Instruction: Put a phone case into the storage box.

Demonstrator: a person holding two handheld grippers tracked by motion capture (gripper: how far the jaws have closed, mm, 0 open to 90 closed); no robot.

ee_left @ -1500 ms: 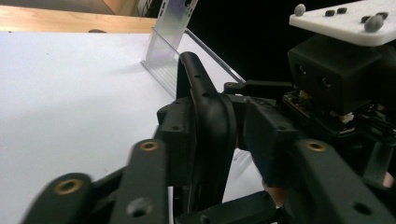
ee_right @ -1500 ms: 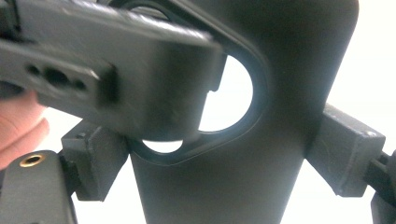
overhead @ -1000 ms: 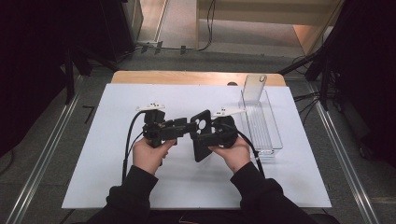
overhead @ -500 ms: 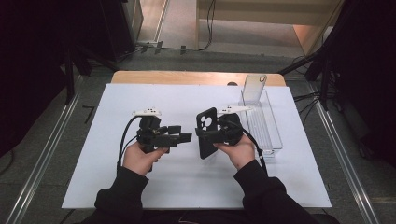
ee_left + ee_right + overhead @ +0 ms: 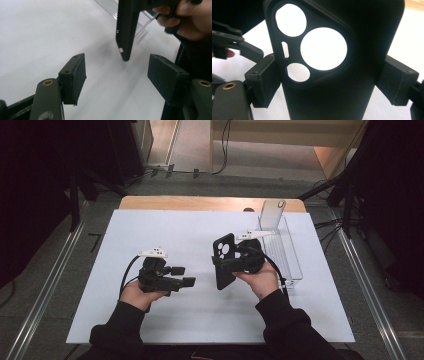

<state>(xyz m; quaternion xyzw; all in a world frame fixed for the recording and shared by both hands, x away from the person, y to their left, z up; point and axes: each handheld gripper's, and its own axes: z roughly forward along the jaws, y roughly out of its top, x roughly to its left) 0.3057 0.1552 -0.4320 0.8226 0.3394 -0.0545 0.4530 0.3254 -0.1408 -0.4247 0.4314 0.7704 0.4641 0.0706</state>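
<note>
The right gripper [image 5: 226, 261] clamps a black phone case [image 5: 223, 260] upright above the white mat [image 5: 150, 227], probably for the clear tray [image 5: 285, 252], while the left gripper [image 5: 184, 276] waits empty, jaws apart.

right gripper [image 5: 224, 262] clamping black phone case [image 5: 223, 260], left gripper [image 5: 183, 276] apart, empty

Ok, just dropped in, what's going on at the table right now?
A person works with two handheld grippers over a white table. The right gripper is shut on a black phone case, holding it upright above the table, its jaws pressing the case's two side edges. The left gripper is open and empty, a little way from the case, pointing toward it. A clear plastic box sits at the table's right side, beside the right hand.
</note>
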